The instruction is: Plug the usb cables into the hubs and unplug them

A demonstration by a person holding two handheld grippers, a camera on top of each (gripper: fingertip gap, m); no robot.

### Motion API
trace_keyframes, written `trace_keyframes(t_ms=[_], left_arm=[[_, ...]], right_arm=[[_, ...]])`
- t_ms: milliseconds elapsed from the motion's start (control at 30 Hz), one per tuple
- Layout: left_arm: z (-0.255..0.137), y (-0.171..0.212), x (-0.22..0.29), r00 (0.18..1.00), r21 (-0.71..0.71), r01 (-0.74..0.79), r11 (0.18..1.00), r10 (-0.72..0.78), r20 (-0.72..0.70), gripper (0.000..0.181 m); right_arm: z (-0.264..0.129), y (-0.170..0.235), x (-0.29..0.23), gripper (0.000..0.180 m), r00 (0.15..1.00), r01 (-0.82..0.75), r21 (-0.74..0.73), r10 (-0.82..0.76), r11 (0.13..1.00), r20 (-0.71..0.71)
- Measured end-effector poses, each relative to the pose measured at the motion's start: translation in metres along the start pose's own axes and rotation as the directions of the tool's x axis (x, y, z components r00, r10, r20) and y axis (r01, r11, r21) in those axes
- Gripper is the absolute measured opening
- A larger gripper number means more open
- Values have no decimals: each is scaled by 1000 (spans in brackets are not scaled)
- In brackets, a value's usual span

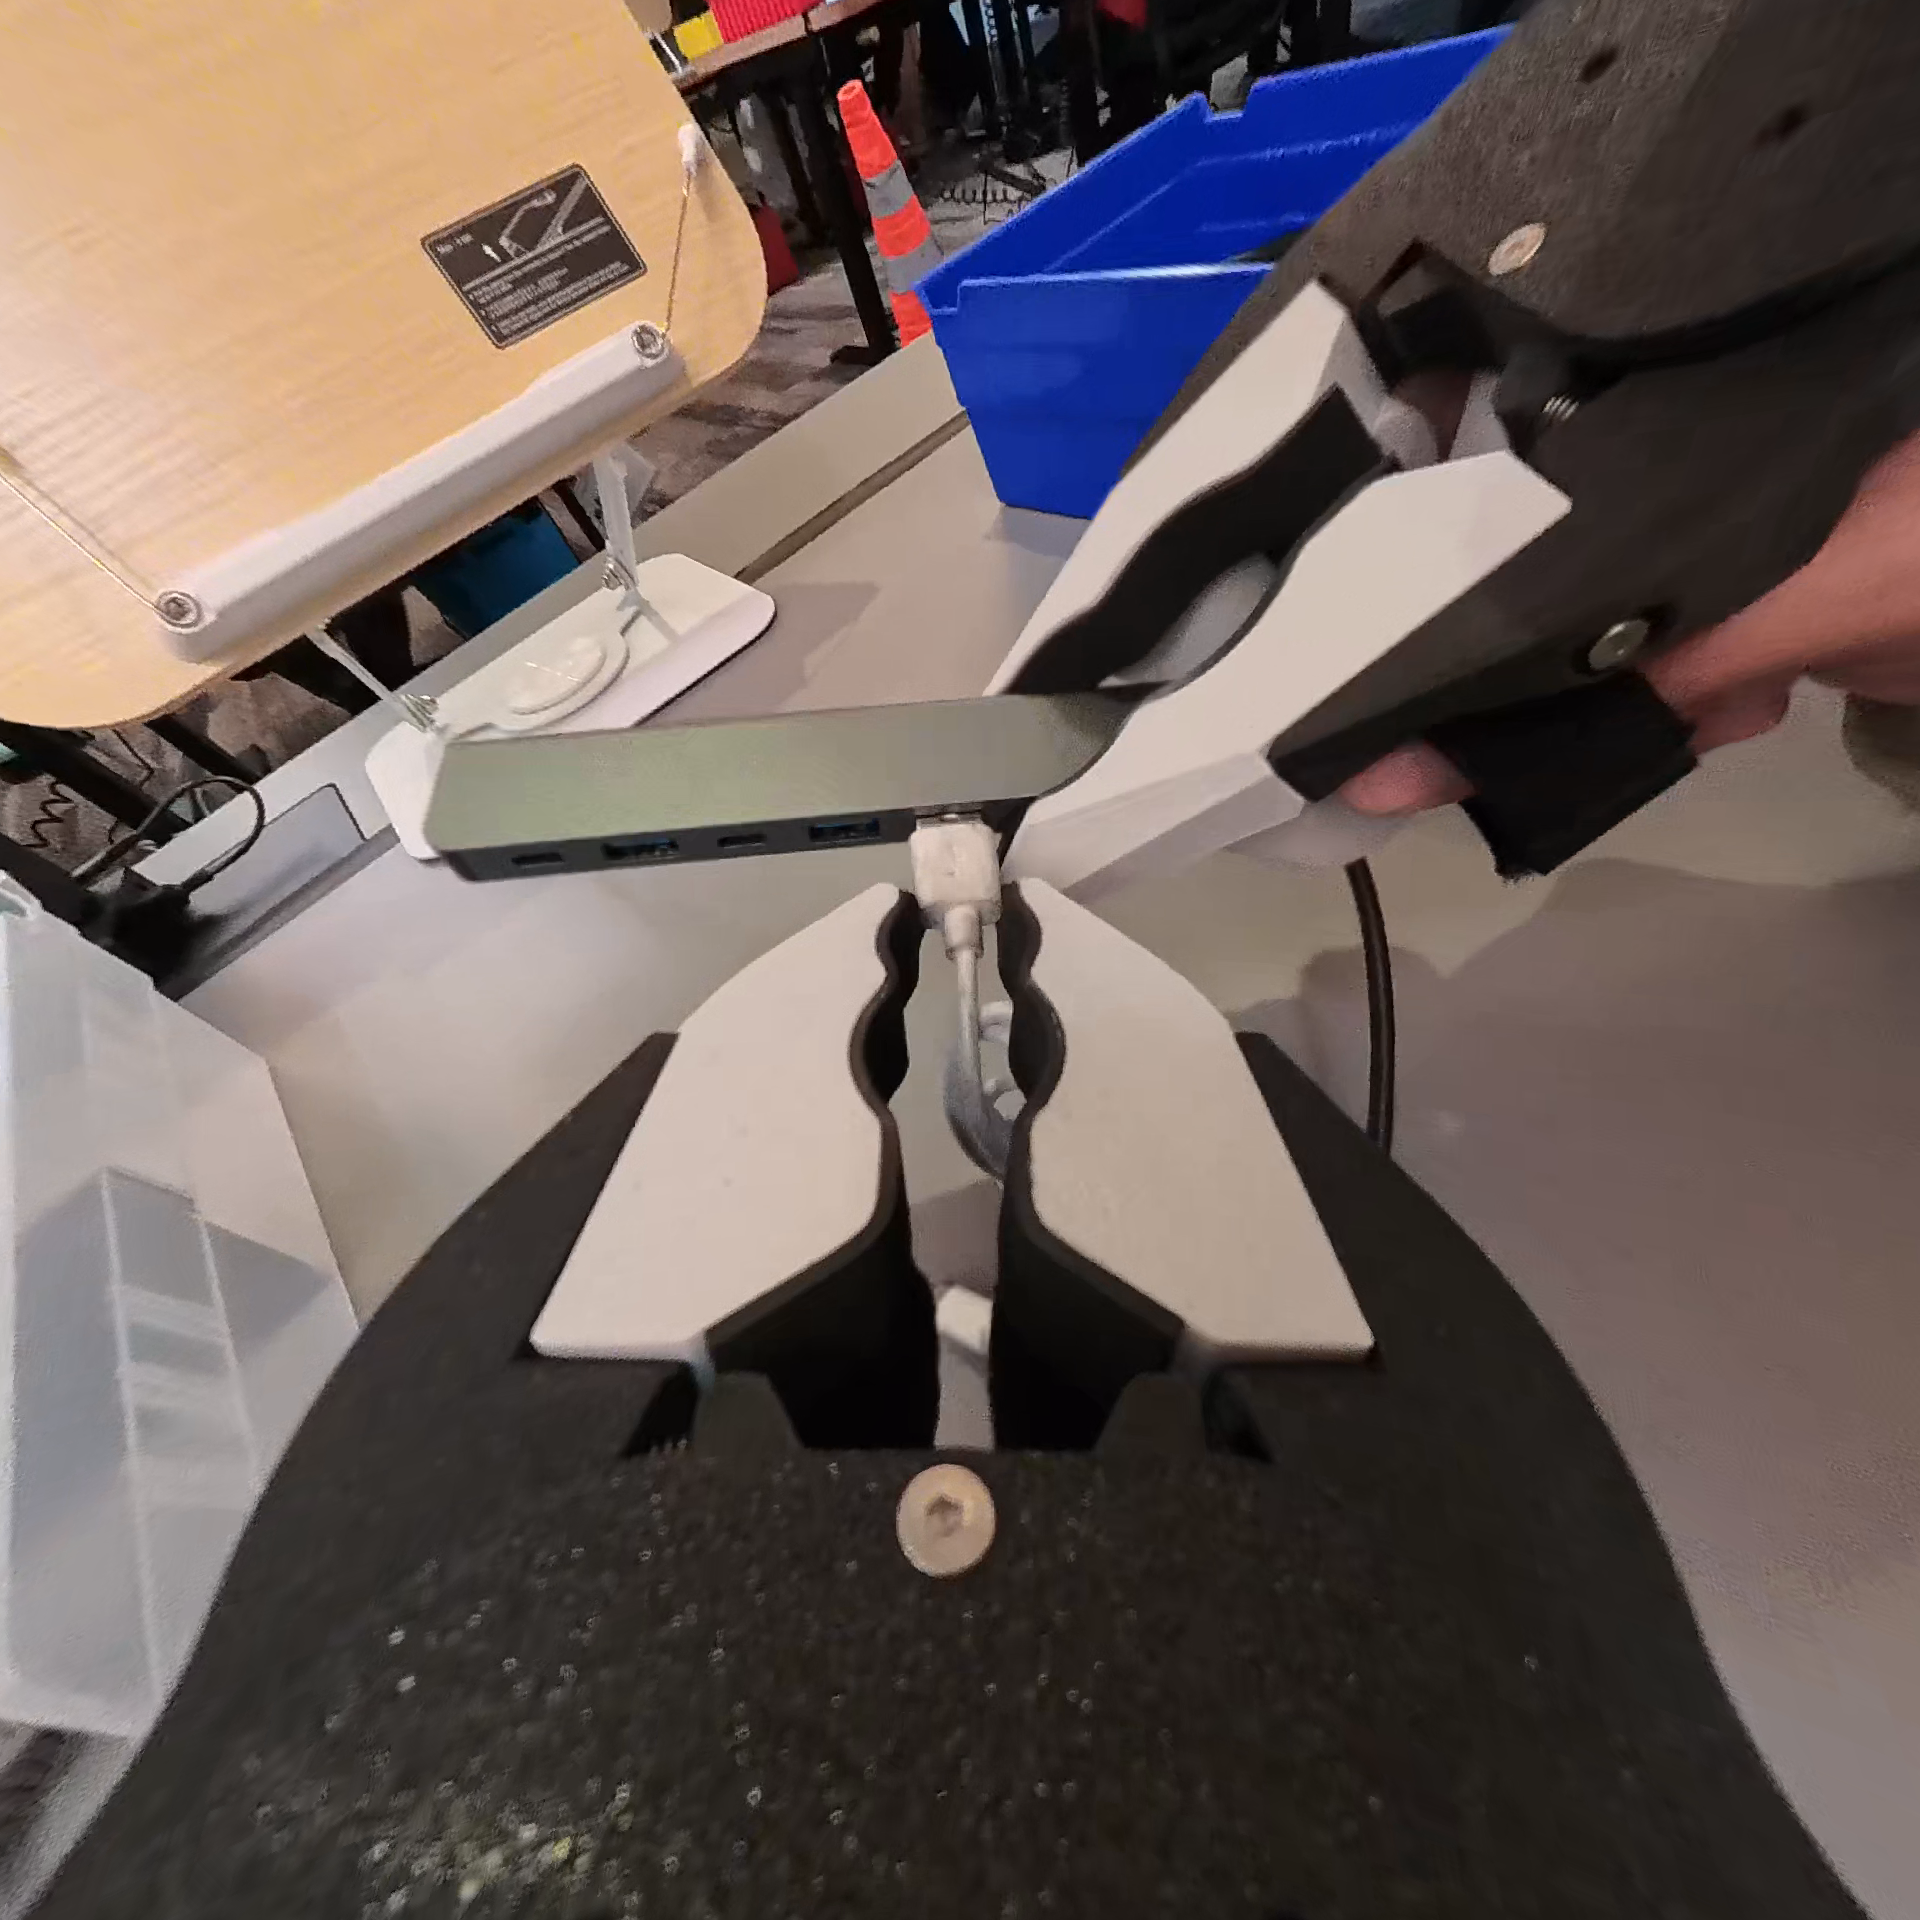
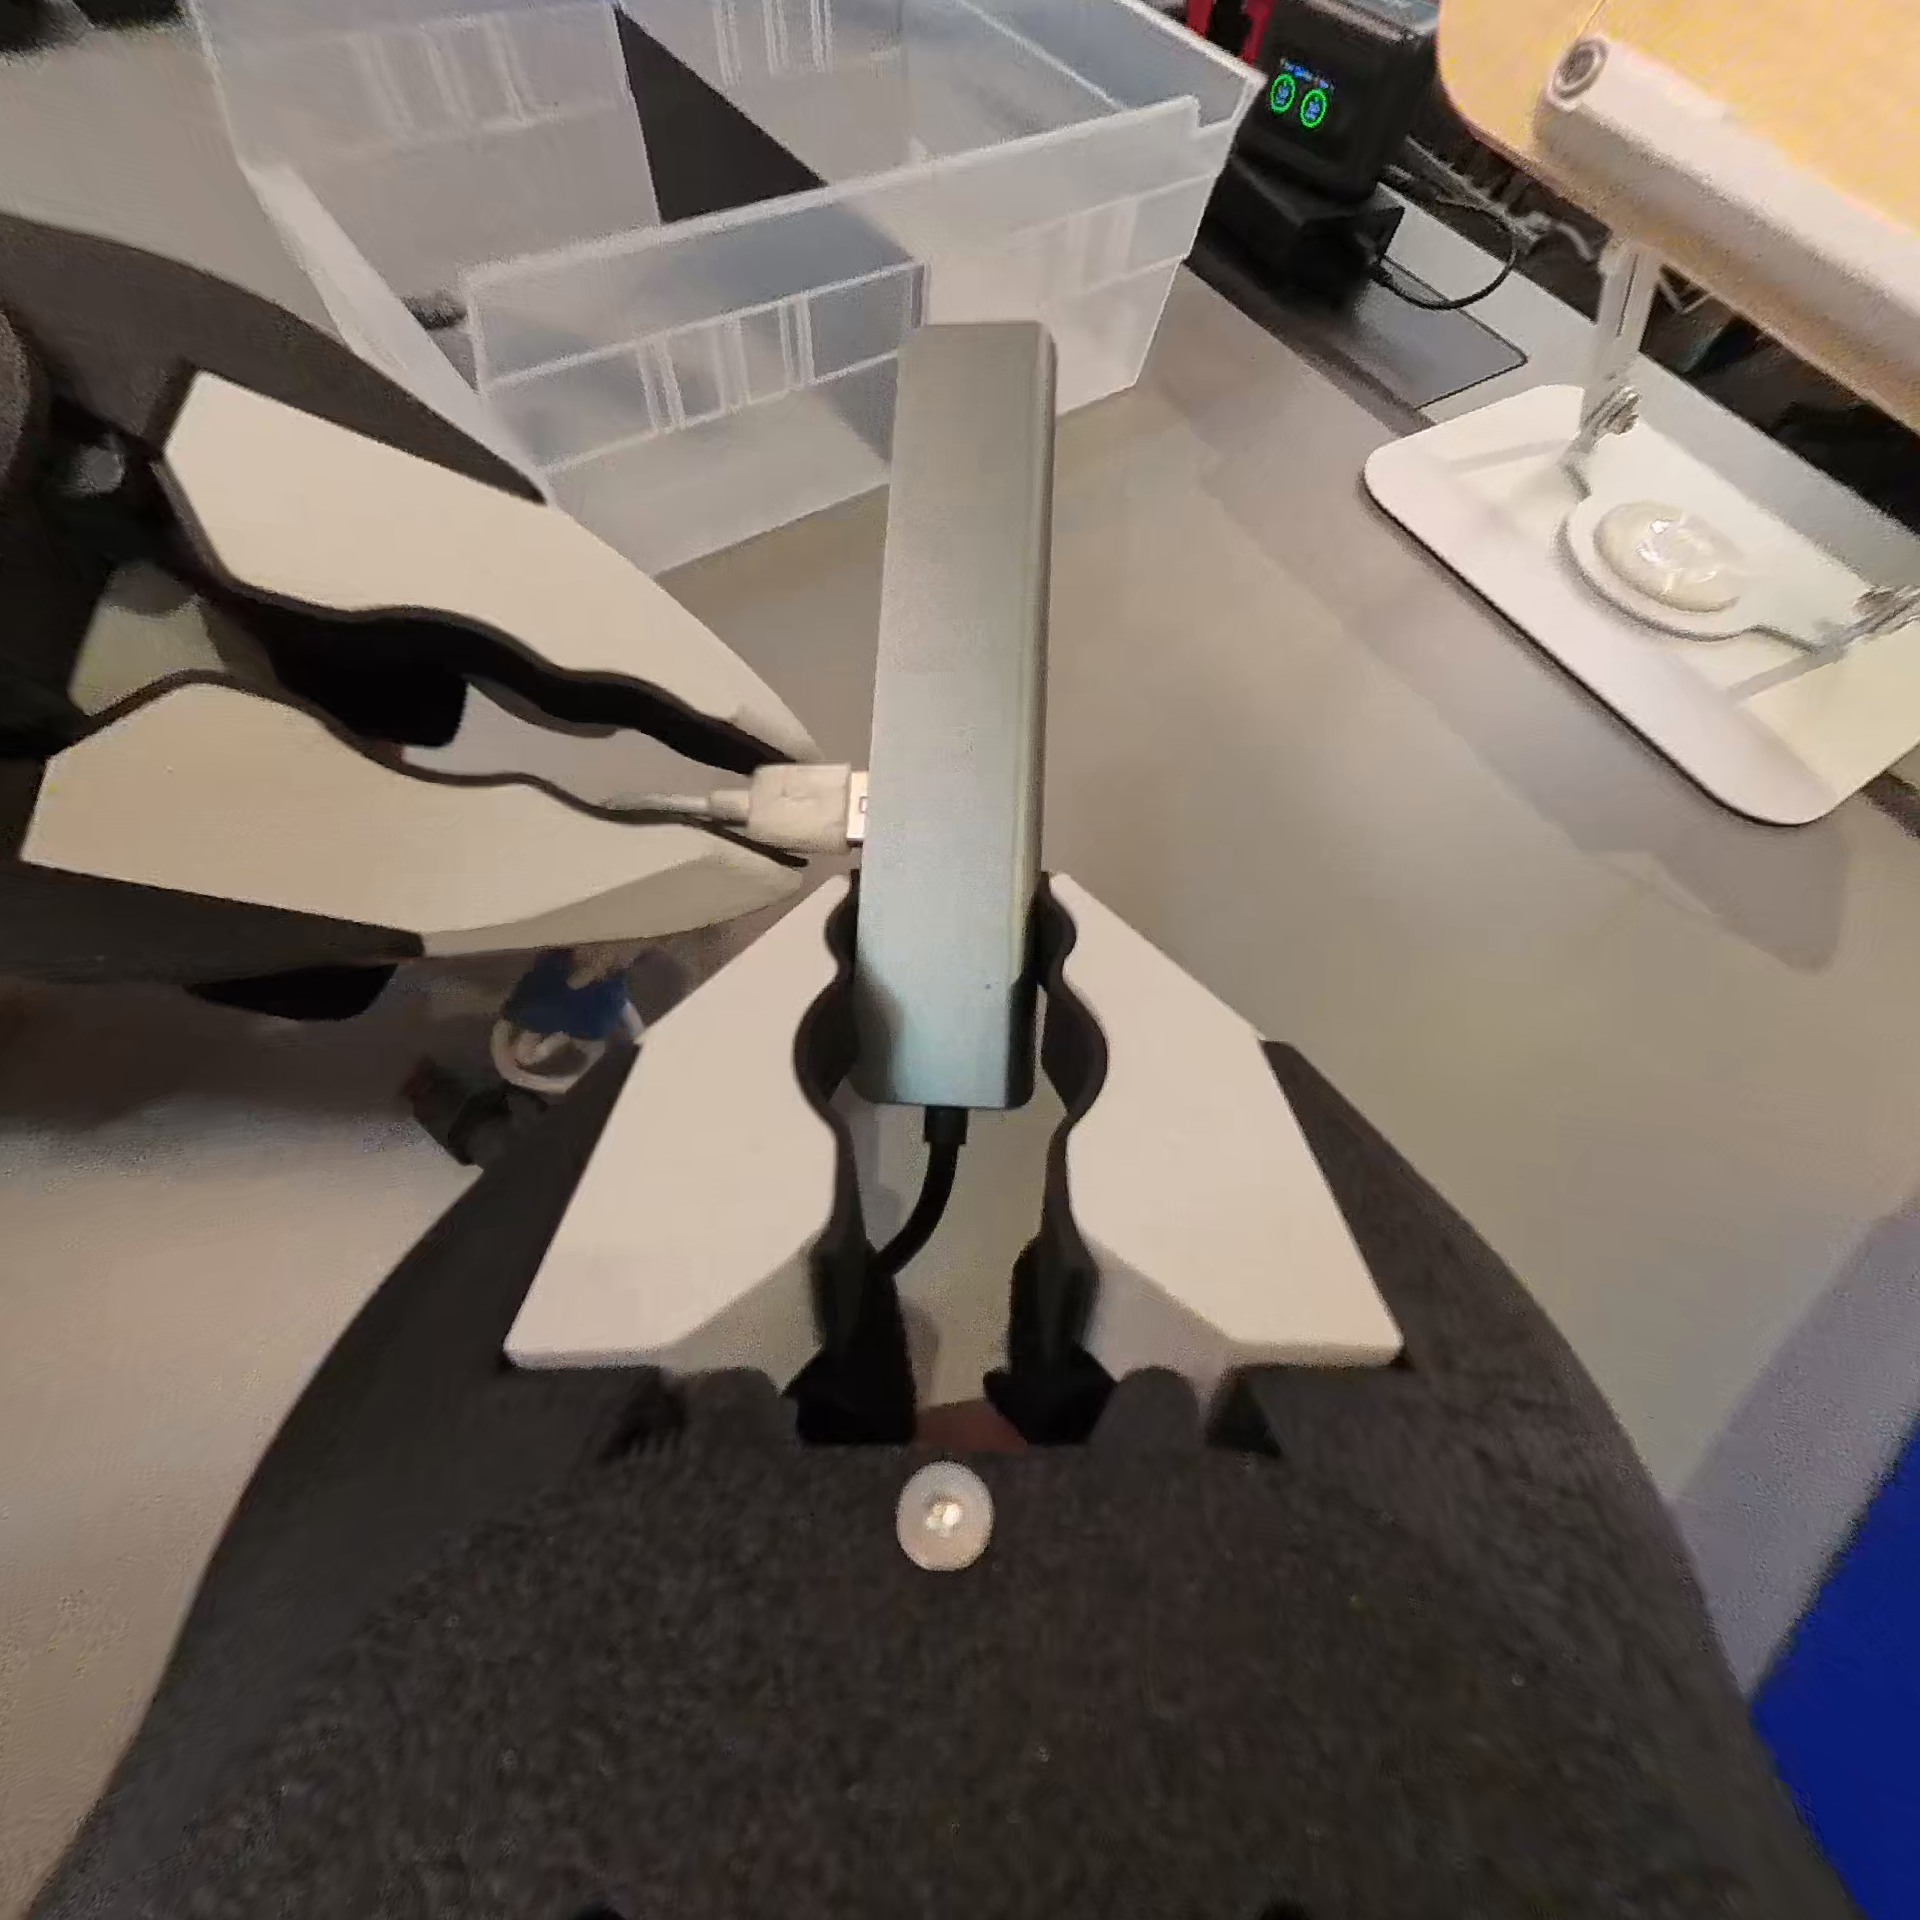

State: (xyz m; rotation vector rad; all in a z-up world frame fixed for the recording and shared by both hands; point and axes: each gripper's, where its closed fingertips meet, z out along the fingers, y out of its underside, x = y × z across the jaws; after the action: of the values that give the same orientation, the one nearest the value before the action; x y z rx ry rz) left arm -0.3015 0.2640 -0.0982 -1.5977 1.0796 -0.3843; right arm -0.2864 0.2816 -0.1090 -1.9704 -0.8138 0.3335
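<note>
- One grey hub [image 2: 956,727], held up off the table [image 1: 1558,1195], rear end pinched in the right gripper [image 2: 948,935].
- One white usb plug [image 1: 954,862] seated in the hub's side, left gripper [image 1: 961,904] clamped round it.
- Four more ports along that side, all free.
- Black sticker [image 1: 532,255] on the wooden board beyond the hub, print too small to read.
</note>
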Motion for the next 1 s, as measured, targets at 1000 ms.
trace_keyframes(t_ms=[1000], left_arm=[[-94,77,-43,966,-126,260,957,-258,35,34]], right_arm=[[20,90,64,31,998,-49,-307,55,951,10]])
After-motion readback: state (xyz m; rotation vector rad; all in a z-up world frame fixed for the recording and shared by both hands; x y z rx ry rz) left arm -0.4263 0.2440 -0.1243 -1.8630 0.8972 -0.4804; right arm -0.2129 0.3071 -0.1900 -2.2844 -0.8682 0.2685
